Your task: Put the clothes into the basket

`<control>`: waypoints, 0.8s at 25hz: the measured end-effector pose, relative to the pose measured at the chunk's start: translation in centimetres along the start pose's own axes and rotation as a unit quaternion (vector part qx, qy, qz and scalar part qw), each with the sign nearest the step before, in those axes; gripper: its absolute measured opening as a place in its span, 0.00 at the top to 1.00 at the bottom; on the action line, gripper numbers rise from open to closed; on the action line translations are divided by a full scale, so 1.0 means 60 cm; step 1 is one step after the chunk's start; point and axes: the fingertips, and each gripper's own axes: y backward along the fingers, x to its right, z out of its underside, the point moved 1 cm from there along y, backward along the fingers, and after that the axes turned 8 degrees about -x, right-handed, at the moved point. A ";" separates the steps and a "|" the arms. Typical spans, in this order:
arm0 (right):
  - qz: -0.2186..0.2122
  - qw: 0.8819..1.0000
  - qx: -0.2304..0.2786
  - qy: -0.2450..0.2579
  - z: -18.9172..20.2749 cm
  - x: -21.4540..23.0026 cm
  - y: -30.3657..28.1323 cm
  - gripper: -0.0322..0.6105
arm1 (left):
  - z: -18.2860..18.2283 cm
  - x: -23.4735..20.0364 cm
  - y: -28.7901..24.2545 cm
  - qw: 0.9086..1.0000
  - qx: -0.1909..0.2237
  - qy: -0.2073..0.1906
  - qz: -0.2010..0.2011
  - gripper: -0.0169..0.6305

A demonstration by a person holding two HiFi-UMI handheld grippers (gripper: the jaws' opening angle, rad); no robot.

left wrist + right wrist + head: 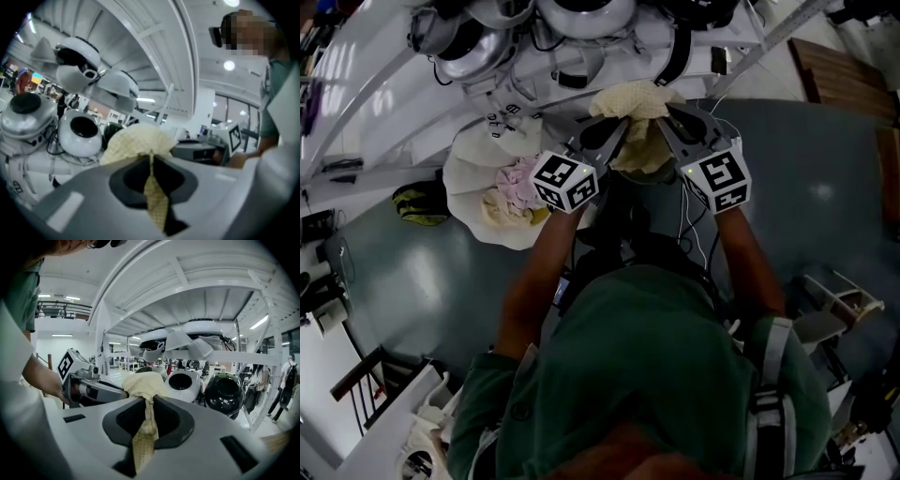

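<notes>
Holding one pale yellow waffle-textured cloth (639, 101) up with both grippers, just right of the basket (465, 178) in the head view and not in it. Pinching a thin fold in the left gripper (151, 155), jaws closed tight on the fabric, the rest bunched beyond the tips. Gripping another fold likewise in the right gripper (150, 400), jaws shut on it, a strip trailing back between them. Tips of the two grippers close together at the cloth. Inside the basket: pink clothes (521, 183) and cream ones. Under the basket: dark floor (441, 281). Just left of the basket: a yellow-and-black item (420, 203), too dim to identify. Beyond the basket: white robot shells (487, 47).
</notes>
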 end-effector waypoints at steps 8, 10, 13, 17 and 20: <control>-0.021 0.996 -0.064 -0.055 0.097 0.034 -0.038 0.89 | 0.084 -0.026 -0.062 0.995 -0.073 0.060 0.022 0.91; -0.033 0.993 -0.080 -0.086 0.121 0.040 -0.046 0.89 | 0.102 -0.031 -0.071 0.993 -0.093 0.071 0.025 0.90; -0.035 0.987 -0.106 -0.119 0.156 0.054 -0.059 0.89 | 0.138 -0.033 -0.080 0.986 -0.144 0.080 0.031 0.89; -0.036 0.975 -0.156 -0.154 0.207 0.069 -0.075 0.87 | 0.181 -0.045 -0.078 0.975 -0.203 0.085 0.022 0.80; -0.060 0.965 -0.188 -0.173 0.242 0.060 -0.082 0.73 | 0.184 -0.051 -0.067 0.977 -0.190 0.095 0.010 0.80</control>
